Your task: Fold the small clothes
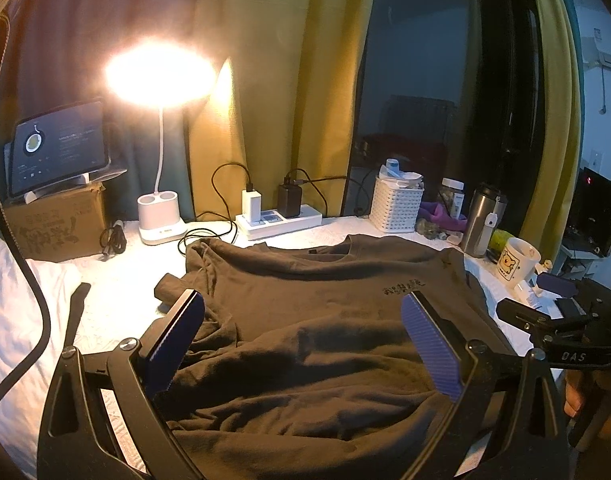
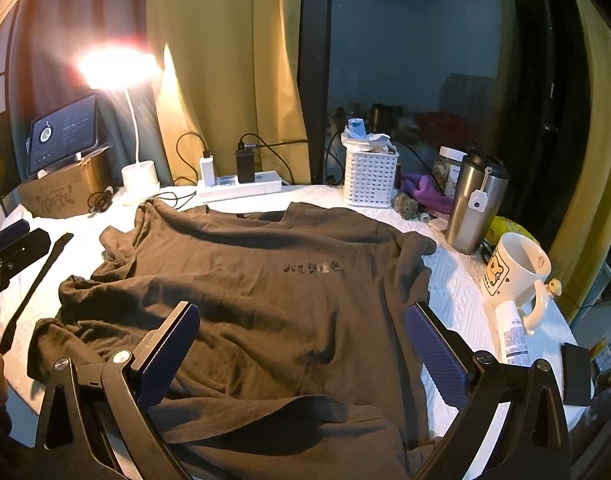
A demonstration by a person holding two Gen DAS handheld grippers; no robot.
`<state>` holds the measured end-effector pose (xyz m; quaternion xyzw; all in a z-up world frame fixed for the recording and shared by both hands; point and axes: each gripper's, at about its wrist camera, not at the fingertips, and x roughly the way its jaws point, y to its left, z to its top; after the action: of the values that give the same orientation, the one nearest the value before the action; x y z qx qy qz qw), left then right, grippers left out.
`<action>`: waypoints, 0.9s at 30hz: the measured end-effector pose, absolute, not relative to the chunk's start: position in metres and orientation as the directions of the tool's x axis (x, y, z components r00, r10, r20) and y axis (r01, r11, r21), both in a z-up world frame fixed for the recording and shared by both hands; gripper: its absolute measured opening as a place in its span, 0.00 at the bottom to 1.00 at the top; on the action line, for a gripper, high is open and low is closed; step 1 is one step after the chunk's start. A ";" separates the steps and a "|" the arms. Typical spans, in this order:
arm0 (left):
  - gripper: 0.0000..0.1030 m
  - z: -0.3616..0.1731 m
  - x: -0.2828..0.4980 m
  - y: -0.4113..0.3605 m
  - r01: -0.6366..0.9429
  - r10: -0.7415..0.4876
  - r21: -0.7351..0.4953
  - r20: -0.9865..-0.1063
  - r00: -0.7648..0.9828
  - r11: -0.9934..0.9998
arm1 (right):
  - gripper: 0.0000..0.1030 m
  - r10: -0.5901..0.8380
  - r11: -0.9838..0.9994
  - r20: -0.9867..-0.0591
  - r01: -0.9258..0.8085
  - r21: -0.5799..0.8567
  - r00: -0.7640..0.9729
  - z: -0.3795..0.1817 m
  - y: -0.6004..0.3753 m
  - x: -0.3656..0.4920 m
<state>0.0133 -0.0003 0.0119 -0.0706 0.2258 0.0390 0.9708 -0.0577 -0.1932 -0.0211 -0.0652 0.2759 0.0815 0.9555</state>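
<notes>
risk of clutter: the mug (image 2: 515, 276) and the steel tumbler (image 2: 475, 200) stand just beside the right sleeve of the t-shirt (image 2: 265, 300); a wide sweep of that sleeve could, I judge, knock them over; the small white tube (image 2: 514, 332) lying against the mug could roll away too
risk of cables: the power strip (image 2: 241, 188) and its black cables lie close to the collar; cloth pushed toward the back may catch them
risk of bad fold: the left sleeve and the hem are bunched in wrinkles; a pinch there may take several layers at once
left hand-held gripper (image 1: 303, 344): jaws wide apart, holding nothing; it hovers over the lower left part of the shirt
right hand-held gripper (image 2: 301, 348): jaws wide apart, empty; above the lower middle of the shirt
t-shirt: spread front-up on the white-covered bench (image 2: 457, 292), collar away from both grippers
</notes>
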 end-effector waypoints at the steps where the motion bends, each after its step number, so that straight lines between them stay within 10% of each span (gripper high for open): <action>1: 0.95 0.012 0.014 -0.002 -0.107 0.044 -0.118 -0.445 0.895 0.987 | 1.00 0.120 0.978 -0.537 -0.192 -0.080 0.835 -0.021 -0.193 -0.058; 27: 0.95 0.006 0.022 0.000 -0.139 0.069 -0.112 -0.480 0.874 0.984 | 1.00 0.113 0.979 -0.549 -0.186 -0.079 0.828 -0.023 -0.197 -0.049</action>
<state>0.0220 0.0001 0.0060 -0.0715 0.2447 0.0539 0.9654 -0.0494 -0.1974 -0.0228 -0.0646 0.2823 0.0783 0.9540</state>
